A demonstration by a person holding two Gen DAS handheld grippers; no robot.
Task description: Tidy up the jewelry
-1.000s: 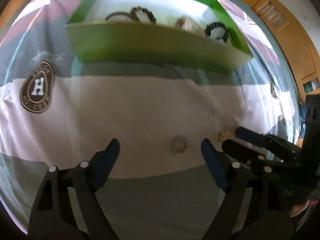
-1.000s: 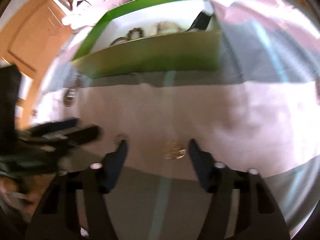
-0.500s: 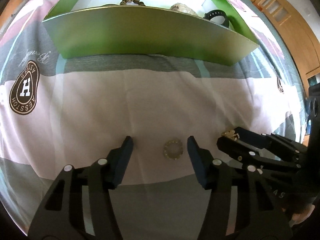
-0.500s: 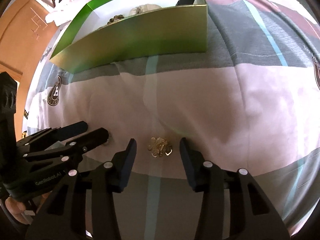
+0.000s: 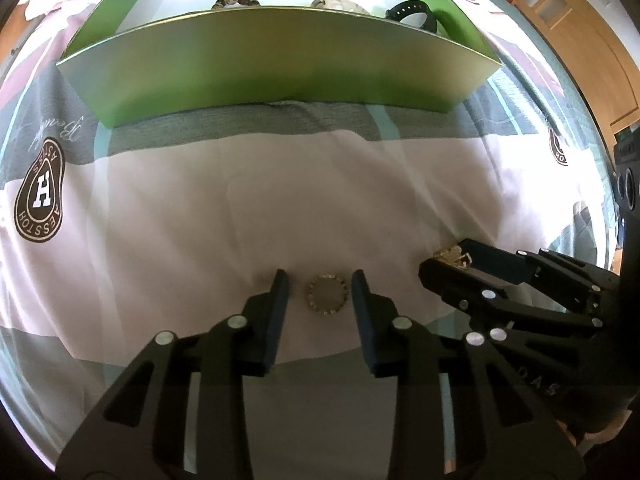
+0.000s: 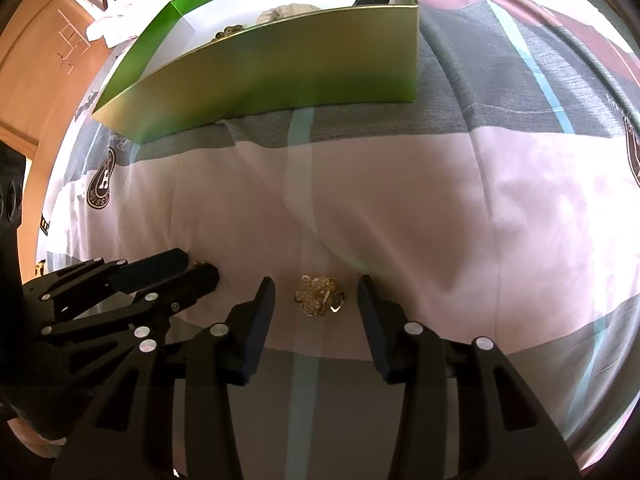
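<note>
- The left tongs (image 5: pixel 320 276) point steeply down at a bedsheet (image 5: pixel 280 200), and their jaws have just been closing.
- A small toothed ring (image 5: pixel 327 294) lies flat on the white band of the sheet between the left jaws; a thin gap shows on each side, so the pads are not yet pinching it.
- The right tongs (image 6: pixel 316 282) stand spread wider and have also just been narrowing.
- A gold brooch (image 6: pixel 320 295) lies on the sheet between the right jaws, clear of both pads.
- The two tongs work just beside each other: in the left view the right tongs (image 5: pixel 452 260) sit to the right, with the brooch (image 5: pixel 454 257) at their tip.
- A green box (image 5: pixel 280 72) stands farther up the sheet, well apart from both pieces.
- Inside the box lie a beaded bracelet (image 5: pixel 234 1), a pale bracelet (image 5: pixel 336 2) and a black watch (image 5: pixel 412 14), mostly hidden by the near wall.
- A brown badge (image 5: pixel 40 200) with an H is printed on the sheet at the left.
</note>
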